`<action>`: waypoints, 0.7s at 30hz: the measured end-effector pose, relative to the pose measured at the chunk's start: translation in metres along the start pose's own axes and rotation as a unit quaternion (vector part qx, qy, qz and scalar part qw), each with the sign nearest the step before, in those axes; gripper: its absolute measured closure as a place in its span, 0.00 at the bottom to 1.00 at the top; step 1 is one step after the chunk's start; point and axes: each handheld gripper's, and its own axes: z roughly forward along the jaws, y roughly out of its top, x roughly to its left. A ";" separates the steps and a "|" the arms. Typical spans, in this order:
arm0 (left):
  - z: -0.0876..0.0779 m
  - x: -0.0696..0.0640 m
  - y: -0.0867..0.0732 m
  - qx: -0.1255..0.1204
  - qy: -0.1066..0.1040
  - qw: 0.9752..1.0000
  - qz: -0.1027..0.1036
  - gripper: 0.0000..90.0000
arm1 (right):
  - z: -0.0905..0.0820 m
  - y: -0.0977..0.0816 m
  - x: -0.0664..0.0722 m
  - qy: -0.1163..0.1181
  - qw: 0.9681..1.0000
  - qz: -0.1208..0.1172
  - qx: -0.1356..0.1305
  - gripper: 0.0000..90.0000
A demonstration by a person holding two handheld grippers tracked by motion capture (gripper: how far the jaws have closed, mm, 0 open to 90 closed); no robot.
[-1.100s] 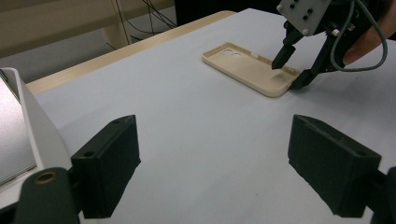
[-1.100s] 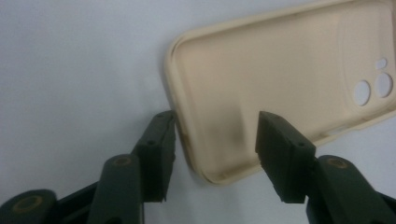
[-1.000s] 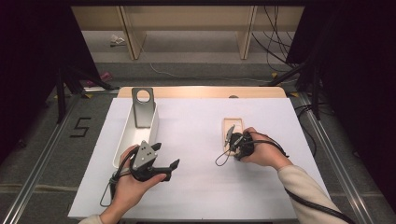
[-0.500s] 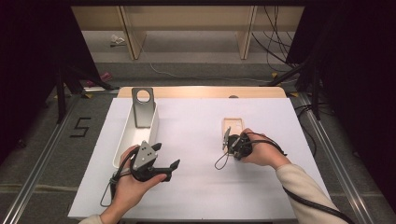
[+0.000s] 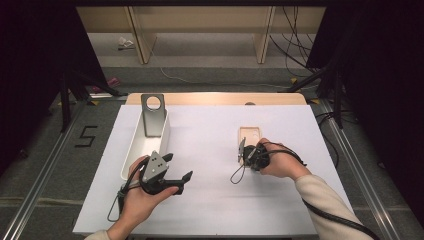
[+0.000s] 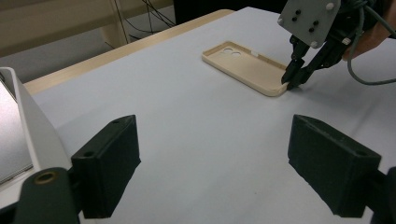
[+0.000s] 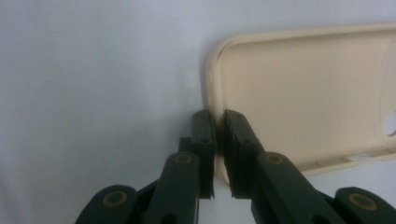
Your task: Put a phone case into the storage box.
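Phone case (image 5: 249, 136), beige, lies open side up on the white table (image 5: 210, 210), right of centre, camera cut-outs toward the far edge. Right tool (image 5: 243, 152) sits at the case's near short end. Its jaws have just been closing; in the right gripper view (image 7: 219, 140) they now pinch the case's raised rim (image 7: 212, 93), one pad outside the wall, the other inside. The left gripper view shows the same: the right tool's tips (image 6: 290, 80) meet at the corner of the case (image 6: 245, 65), which lies flat on the table.

Left tool (image 5: 172, 172) is held above the near-left part of the table, just beside the white tray (image 5: 131, 155), well apart from the case. Its jaws stand wide apart, nothing between them (image 6: 215, 163). A grey metal stand (image 5: 153, 114) rises at the tray's far end.
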 end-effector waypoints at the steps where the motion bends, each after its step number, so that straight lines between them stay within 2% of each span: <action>1: 0.000 0.000 0.000 0.000 0.000 1.000 0.000 0.18 | 0.000 0.000 0.000 -0.001 1.000 -0.003 -0.001 0.94; 9: 0.000 0.000 0.000 0.001 0.001 1.000 0.002 0.18 | -0.001 -0.003 0.000 -0.008 1.000 -0.003 -0.013 0.95; 16: 0.000 0.000 0.000 0.001 0.002 1.000 0.003 0.18 | -0.007 -0.009 -0.001 -0.014 0.999 0.016 -0.037 0.96; 17: 0.000 0.000 0.000 0.001 0.002 1.000 0.002 0.18 | -0.007 -0.011 -0.001 -0.017 0.998 0.019 -0.049 0.96; 21: 0.000 0.000 0.000 0.001 0.002 1.000 0.003 0.18 | -0.013 -0.014 -0.001 -0.022 0.998 0.022 -0.063 0.97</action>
